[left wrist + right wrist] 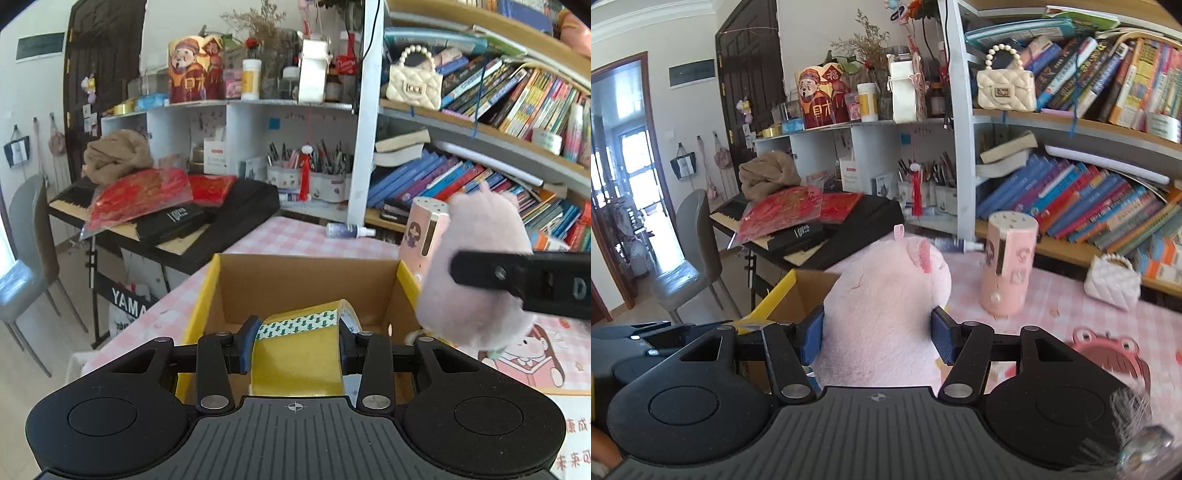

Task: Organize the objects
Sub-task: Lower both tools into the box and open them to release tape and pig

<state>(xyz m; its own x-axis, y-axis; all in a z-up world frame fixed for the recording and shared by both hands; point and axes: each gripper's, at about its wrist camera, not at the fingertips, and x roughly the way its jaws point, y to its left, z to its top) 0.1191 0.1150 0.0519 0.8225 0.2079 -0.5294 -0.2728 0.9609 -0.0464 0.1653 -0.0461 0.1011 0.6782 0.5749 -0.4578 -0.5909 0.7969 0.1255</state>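
A roll of yellow tape [303,343] is clamped between the jaws of the left gripper [295,343], low in the centre of the left wrist view, and is held above the open cardboard box [310,273] that sits on the pink checked worktop [295,236]. A pink plush toy [886,314] is squeezed between the jaws of the right gripper [879,336], just right of the box's yellow edge. Both loads are judged to be headed for the box. A collision between the two grippers is the main risk, since they are crowded near the same opening. The toy could also be caught on the box wall and the box pushed aside. The pink cylindrical holder [1008,266] stands near, apparently upright, and could be knocked over by a wide swing.
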